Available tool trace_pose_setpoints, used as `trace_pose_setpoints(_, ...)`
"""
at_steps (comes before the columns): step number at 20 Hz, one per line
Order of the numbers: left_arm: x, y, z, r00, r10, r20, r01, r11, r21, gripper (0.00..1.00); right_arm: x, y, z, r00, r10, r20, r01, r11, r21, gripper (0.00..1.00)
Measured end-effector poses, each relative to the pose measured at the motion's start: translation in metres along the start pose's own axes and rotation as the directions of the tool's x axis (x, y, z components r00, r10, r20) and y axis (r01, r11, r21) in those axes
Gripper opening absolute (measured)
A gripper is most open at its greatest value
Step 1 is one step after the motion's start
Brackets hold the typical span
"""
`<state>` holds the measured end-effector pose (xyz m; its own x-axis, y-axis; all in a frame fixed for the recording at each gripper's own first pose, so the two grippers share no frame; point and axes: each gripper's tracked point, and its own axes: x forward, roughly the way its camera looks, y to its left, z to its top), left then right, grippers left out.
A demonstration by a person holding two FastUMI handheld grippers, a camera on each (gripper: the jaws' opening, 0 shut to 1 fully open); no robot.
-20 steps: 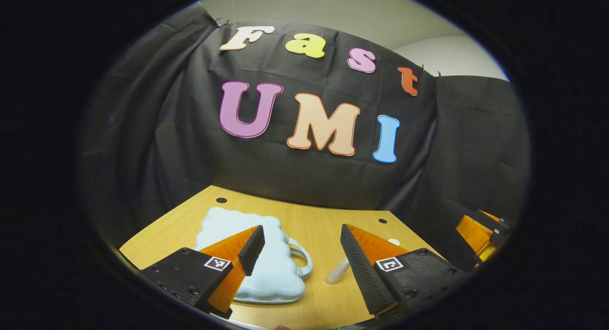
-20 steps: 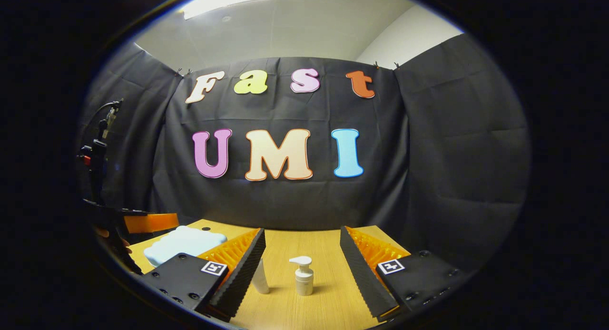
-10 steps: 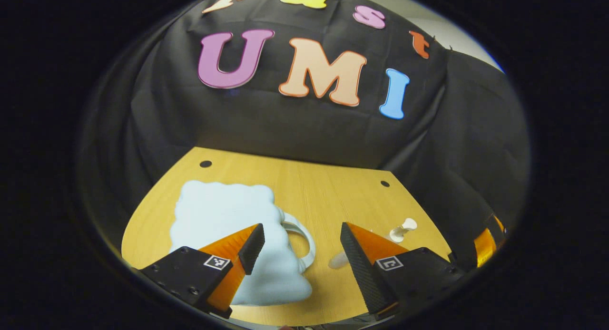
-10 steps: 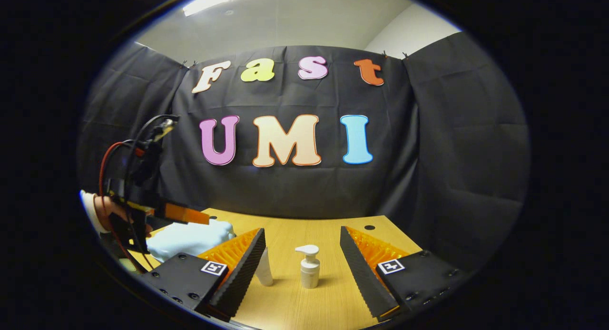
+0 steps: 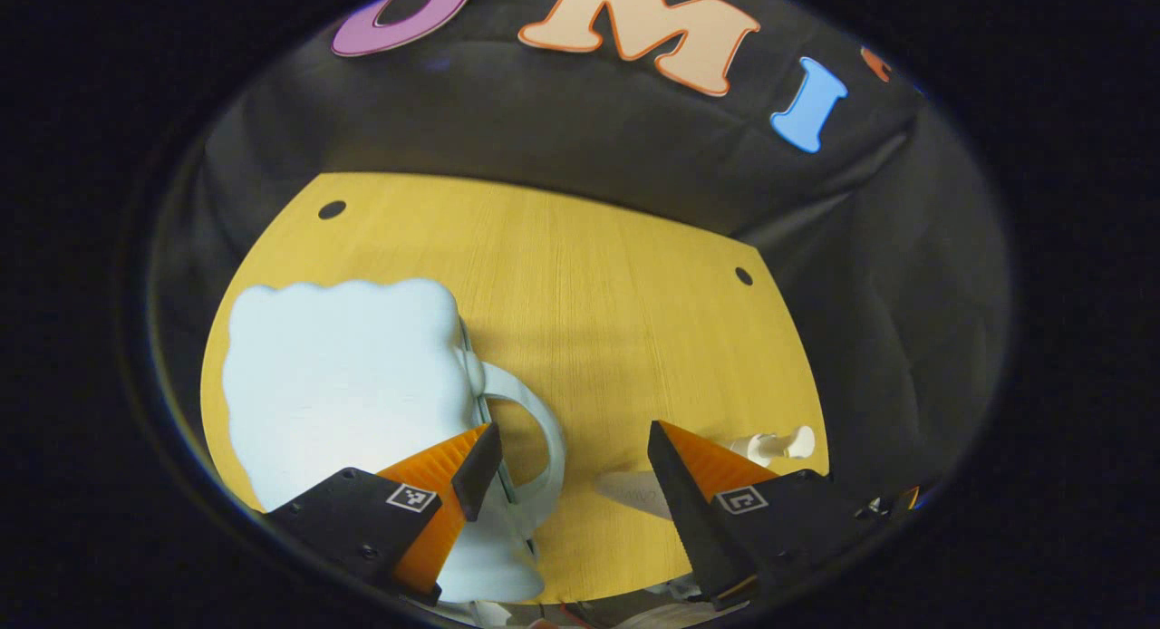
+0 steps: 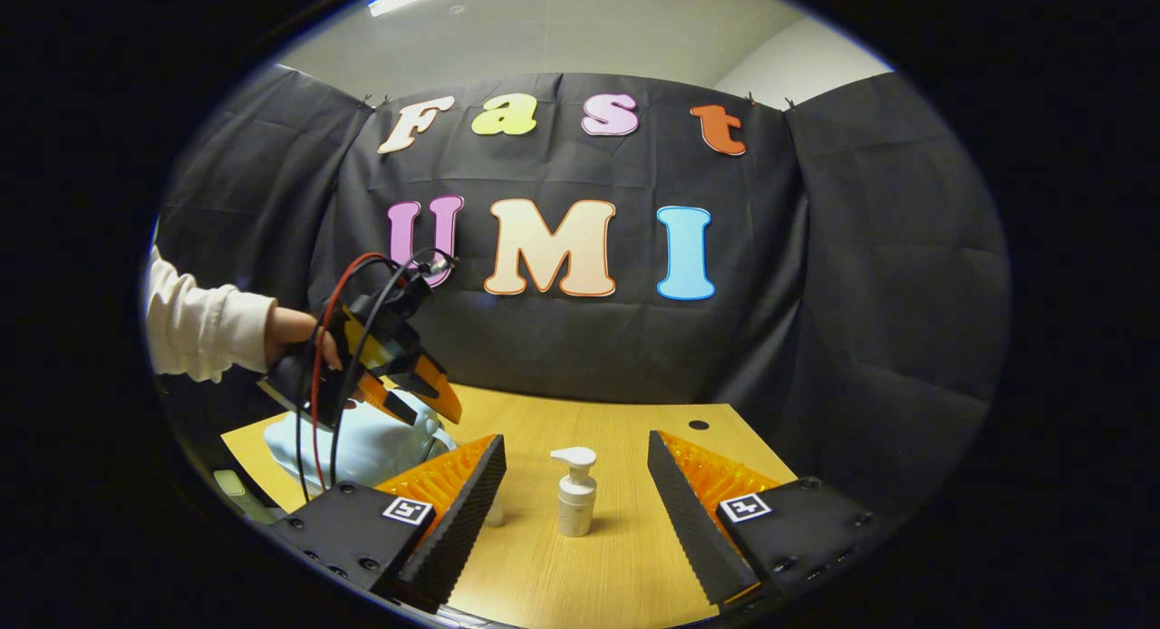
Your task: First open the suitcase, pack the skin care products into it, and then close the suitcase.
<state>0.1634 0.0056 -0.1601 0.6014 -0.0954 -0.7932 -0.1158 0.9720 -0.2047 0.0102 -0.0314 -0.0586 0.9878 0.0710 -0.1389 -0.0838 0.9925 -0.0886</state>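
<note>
Both tongs are spread apart and empty: the left gripper (image 5: pixel 562 461) is poised above the pale blue suitcase (image 5: pixel 344 375), its white handle (image 5: pixel 535 448) seen between the fingers; the right gripper (image 6: pixel 575 484) is levelled at the pump bottle (image 6: pixel 575 498) standing on the table (image 5: pixel 616 294). A white tube (image 5: pixel 634 493) lies beside the case. The closed shell is judged light, rigid and smooth; the looped handle is judged the surest hold.

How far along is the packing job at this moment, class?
Done: nothing; the pale blue suitcase lies shut. In hand: the open left tool hangs above its handle. Left: opening it, packing the pump bottle and tube, closing.
</note>
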Motion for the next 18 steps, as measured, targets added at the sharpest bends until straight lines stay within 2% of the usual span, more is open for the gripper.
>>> trace_pose_setpoints(4, 0.035, 0.006, -0.006, 0.990, 0.065, -0.128, -0.073, 0.996, -0.056, 0.95, 0.003, -0.002, -0.014, 0.999, 0.010, -0.036, -0.010, 1.000, 0.001, 0.99)
trace_pose_setpoints(6, 0.051, 0.006, -0.011, 0.979, 0.089, -0.185, -0.102, 0.993, -0.061, 0.90, 0.004, -0.005, -0.016, 0.999, 0.013, -0.044, -0.013, 1.000, 0.000, 0.99)
trace_pose_setpoints(12, 0.082, 0.010, -0.037, 0.922, 0.177, -0.344, -0.210, 0.976, -0.061, 0.84, 0.009, -0.028, -0.020, 0.998, -0.019, -0.051, 0.020, 1.000, 0.020, 0.99)
trace_pose_setpoints(15, 0.086, 0.018, -0.041, 0.903, 0.218, -0.371, -0.247, 0.969, -0.030, 0.63, 0.009, -0.039, -0.021, 0.998, -0.036, -0.055, 0.037, 0.999, 0.025, 0.99)
trace_pose_setpoints(16, 0.089, 0.021, -0.040, 0.900, 0.229, -0.370, -0.254, 0.967, -0.021, 0.51, 0.011, -0.042, -0.023, 0.998, -0.040, -0.057, 0.042, 0.999, 0.027, 0.99)
trace_pose_setpoints(18, 0.090, 0.027, -0.040, 0.893, 0.246, -0.376, -0.270, 0.963, -0.012, 0.43, 0.013, -0.047, -0.026, 0.997, -0.045, -0.064, 0.047, 0.998, 0.030, 1.00)
